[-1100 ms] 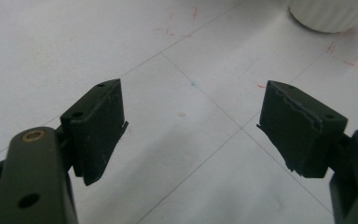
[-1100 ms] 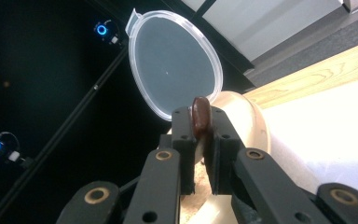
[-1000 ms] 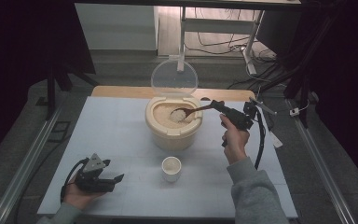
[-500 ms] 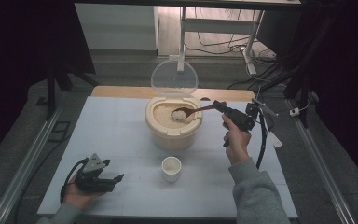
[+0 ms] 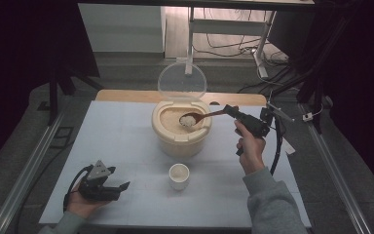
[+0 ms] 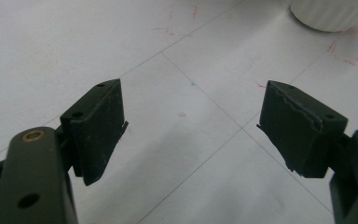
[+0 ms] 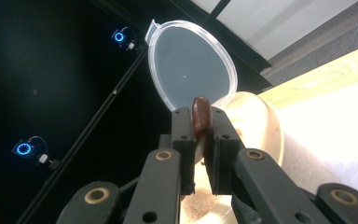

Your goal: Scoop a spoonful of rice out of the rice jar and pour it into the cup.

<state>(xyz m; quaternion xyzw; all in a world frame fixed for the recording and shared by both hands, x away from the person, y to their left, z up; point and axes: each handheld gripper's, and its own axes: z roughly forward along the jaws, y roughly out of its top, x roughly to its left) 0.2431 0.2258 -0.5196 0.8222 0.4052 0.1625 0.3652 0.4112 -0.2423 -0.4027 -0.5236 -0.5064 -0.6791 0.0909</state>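
Observation:
A cream rice container stands mid-table with its clear lid tipped up behind it. My right gripper is shut on the handle of a brown wooden spoon, whose bowl holds a heap of rice over the container's opening. In the right gripper view the jaws pinch the spoon handle, with the lid and container beyond. A small white cup of rice stands in front of the container. My left gripper rests low at the front left, open and holding nothing.
The white mat covers the table, with a wooden strip along its far edge. The cup's base shows at the top right of the left gripper view. Metal rails flank the table, and cables and stands lie behind it.

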